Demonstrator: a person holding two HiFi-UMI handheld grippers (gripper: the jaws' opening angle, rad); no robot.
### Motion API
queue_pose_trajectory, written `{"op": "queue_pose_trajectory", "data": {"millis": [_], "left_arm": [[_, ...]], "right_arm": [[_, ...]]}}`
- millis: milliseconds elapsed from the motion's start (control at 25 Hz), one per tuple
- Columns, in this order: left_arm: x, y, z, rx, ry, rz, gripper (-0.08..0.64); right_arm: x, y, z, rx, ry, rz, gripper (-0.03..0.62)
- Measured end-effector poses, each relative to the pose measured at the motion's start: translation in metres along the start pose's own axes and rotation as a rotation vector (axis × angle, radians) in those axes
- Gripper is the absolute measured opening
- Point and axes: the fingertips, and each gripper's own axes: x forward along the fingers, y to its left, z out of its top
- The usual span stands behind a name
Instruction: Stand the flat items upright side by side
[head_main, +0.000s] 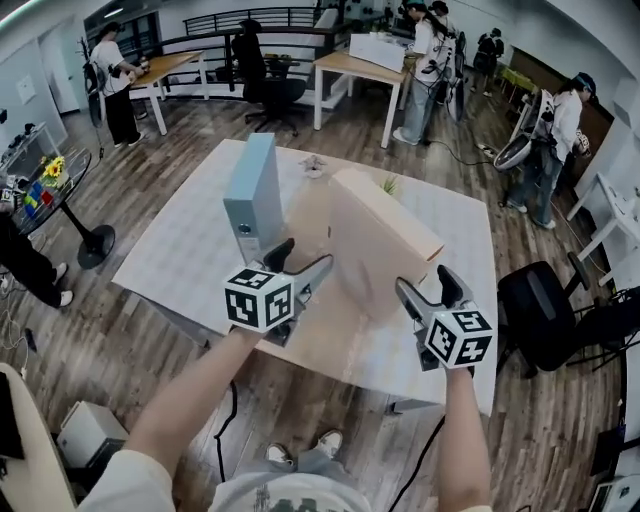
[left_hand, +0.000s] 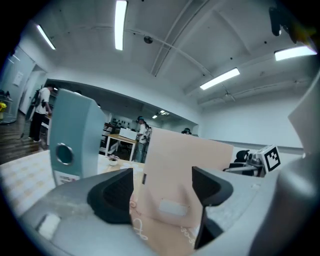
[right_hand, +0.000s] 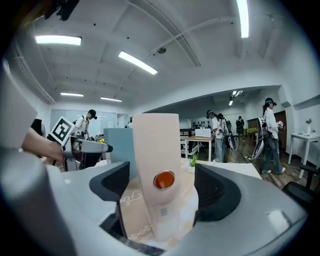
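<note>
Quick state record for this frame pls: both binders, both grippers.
blue-grey cardboard binder: upright on white-covered table
beige cardboard binder: standing to its right, gap between them
left hand-held gripper: open, facing the beige binder's broad side, not gripping
right hand-held gripper: open, beige binder's spine between the jaws, pads clear of it

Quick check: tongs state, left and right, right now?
Left tongs: open, gripping nothing; pink binder just ahead.
Right tongs: open; the pink binder's spine stands between the jaws, not pressed.
</note>
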Motion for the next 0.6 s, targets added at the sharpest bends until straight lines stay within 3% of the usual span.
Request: {"op": "queue_pose_trajectory", "data": {"millis": [200, 440, 600], "left_arm": [[-0.055, 0.038, 0.024, 0.033, -0.062, 0.168, 0.373], [-0.082, 0.104, 0.034, 0.047, -0.039, 0.347, 0.423], [-0.077, 0.135, 0.045, 0.076, -0.007, 0.422, 0.460]], "right_arm": [[0.025, 0.009, 0.007, 0.037, 0.011, 0.057, 0.426], [0.047, 0.024, 0.006, 0.033, 0.041, 0.111, 0.426], [0.054, 0.028, 0.011, 0.045, 0.032, 0.114, 0.422]]}}
